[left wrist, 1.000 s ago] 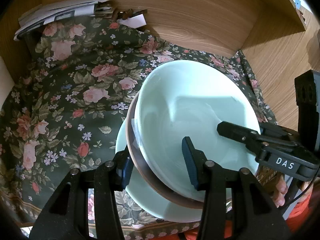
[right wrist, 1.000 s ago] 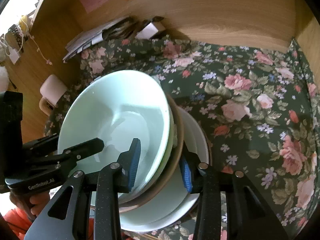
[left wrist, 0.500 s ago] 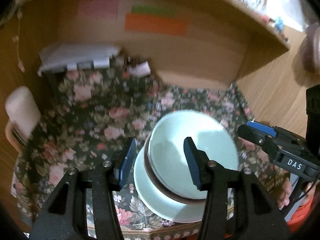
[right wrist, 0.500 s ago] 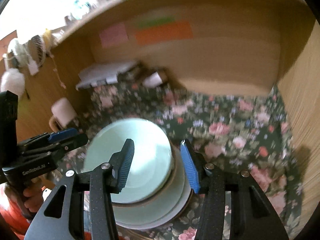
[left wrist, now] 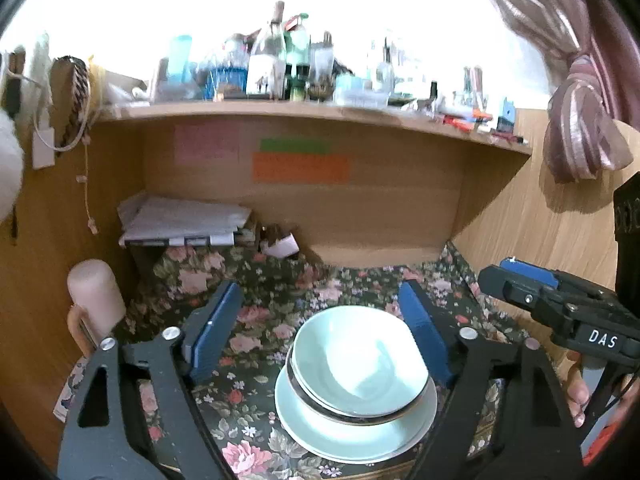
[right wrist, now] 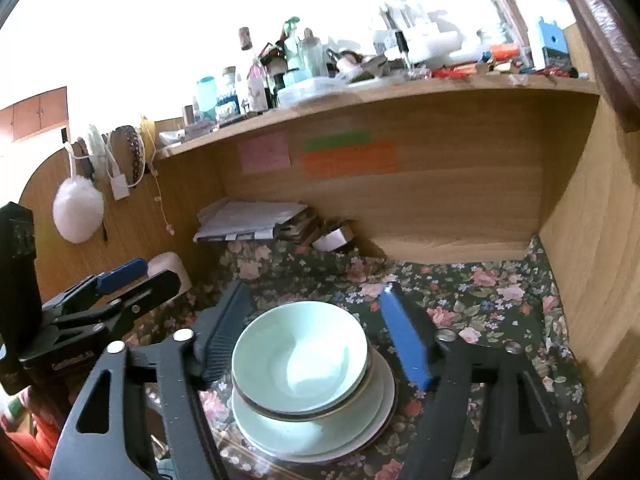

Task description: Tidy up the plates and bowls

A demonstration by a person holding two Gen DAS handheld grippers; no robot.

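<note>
Open cloth ahead, walls closing in

Beyond the left tool (left wrist: pixel 316 336), bare floral-clothed surface (left wrist: pixel 280 280) runs to the wooden back wall (left wrist: pixel 360 216); a paper stack (left wrist: pixel 184 220) and a pale pink cylinder (left wrist: pixel 94 296) block the far left, a wooden side panel (right wrist: pixel 592 260) the right.

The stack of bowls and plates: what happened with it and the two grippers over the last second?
Both grippers let go and pulled back and up. A second ago the left gripper and right gripper each clamped the rim of the bowls; now both are open and clear of them. The bowls sit as before on the plates, on the floral cloth.
</note>
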